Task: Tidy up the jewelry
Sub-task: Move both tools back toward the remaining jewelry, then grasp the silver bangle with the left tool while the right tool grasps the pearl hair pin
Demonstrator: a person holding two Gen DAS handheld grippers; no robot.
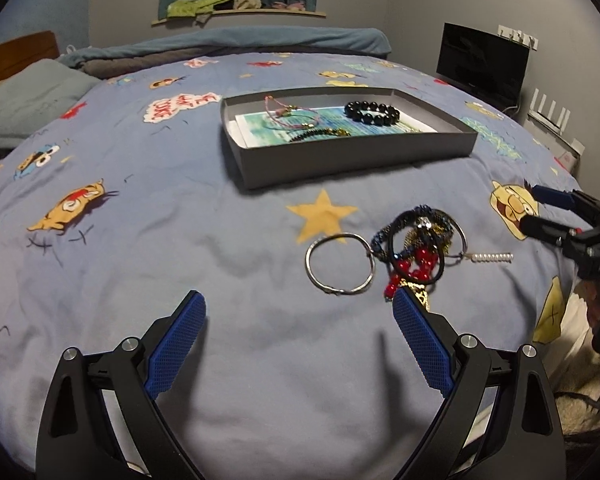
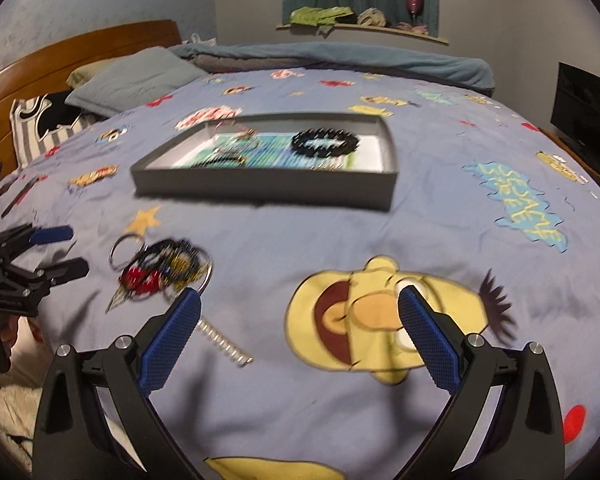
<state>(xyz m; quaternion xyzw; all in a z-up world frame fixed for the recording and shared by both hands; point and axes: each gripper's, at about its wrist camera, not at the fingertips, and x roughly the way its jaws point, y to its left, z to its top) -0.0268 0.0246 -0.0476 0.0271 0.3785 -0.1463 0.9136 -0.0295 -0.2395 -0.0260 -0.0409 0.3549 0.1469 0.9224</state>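
A grey shallow box (image 1: 352, 156) lies on the bed, holding a black bead bracelet (image 1: 372, 113), a pink cord bracelet (image 1: 290, 114) and a dark chain. A tangled jewelry pile (image 1: 418, 244) with red beads, dark beads and gold chain lies in front of it, with a silver bangle (image 1: 339, 263) at its left and a white spiral piece (image 1: 492, 257) at its right. My left gripper (image 1: 298, 308) is open and empty, just short of the pile. My right gripper (image 2: 298, 304) is open and empty, right of the pile (image 2: 162, 268). The box (image 2: 268, 186) lies beyond it.
The bed has a blue cartoon-print cover (image 1: 180, 240). Pillows (image 2: 132, 80) and a wooden headboard (image 2: 80, 52) are at the far left. A dark screen (image 1: 482, 60) stands at the right. The right gripper shows at the left wrist view's right edge (image 1: 556, 220).
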